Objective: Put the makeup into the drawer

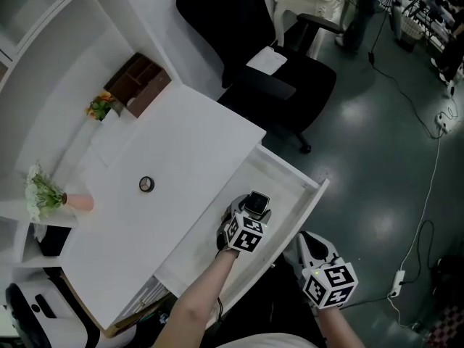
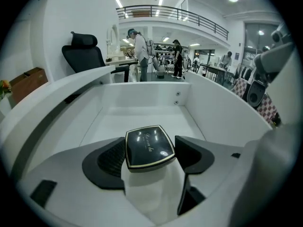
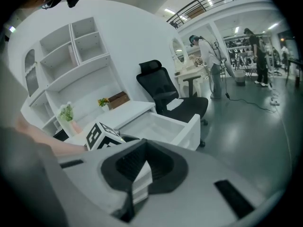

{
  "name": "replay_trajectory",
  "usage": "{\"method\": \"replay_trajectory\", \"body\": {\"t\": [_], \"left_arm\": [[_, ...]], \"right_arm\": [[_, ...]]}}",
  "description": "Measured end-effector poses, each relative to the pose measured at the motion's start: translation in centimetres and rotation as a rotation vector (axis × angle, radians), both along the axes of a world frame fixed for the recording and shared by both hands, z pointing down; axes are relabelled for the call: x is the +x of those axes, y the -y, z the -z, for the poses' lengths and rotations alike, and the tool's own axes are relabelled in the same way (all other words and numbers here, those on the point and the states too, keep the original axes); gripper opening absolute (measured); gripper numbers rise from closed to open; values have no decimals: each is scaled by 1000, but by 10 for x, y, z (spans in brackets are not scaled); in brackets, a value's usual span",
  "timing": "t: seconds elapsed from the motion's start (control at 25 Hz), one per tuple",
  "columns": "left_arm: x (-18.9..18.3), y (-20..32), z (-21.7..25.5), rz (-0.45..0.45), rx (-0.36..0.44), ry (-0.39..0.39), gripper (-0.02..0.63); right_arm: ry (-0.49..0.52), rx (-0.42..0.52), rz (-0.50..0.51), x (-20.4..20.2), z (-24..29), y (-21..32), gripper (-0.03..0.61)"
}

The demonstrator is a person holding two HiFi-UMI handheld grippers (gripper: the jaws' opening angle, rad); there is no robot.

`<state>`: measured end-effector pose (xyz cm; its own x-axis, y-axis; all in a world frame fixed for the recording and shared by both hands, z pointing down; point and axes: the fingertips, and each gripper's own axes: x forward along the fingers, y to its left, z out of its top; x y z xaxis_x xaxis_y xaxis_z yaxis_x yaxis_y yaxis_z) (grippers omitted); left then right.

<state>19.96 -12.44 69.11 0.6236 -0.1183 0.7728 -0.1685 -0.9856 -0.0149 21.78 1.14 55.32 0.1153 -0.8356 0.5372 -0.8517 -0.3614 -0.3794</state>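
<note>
desk (image 1: 181,165): white top, nearly bare; the open drawer juts from its front edge.
drawer (image 1: 313,194): pulled fully out, nothing visible inside; long axis runs lower-left to upper-right in the head view. In the left gripper view its floor and back wall (image 2: 142,96) lie straight ahead of and below the jaws.
left gripper (image 1: 250,212): over the drawer's near half, pitched down into it, jaws spread wide and clamped on the compact.
right gripper (image 3: 142,169): jaws together, nothing between them; it hangs outside the drawer front, near its corner.
compact (image 2: 147,146): black, gold-edged, roughly square so no real long axis; gripped by its two side edges, lid facing the camera, above the drawer floor, not yet resting on it.
key relation: target is directly beneath the load. My read: lower, then release; the left hand has it alone.
small round thing (image 1: 146,185): mid-desk, well apart from both grippers; too small to identify.
</note>
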Motion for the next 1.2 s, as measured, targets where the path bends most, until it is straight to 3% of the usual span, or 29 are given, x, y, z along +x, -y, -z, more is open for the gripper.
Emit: {"method": "replay_trajectory", "body": {"t": [0.64,0.88,1.2], "left_arm": [[2,2,-21,-14,24,48,333],[3,2,14,65,-3,-32,345],[-23,9,68,223,-35,-152,345]], "right_arm": [[11,-11,17,10,-5,-3,2],[6,2,62,7,2,7,2],[-5,47,159,-10,22,37,2]]}}
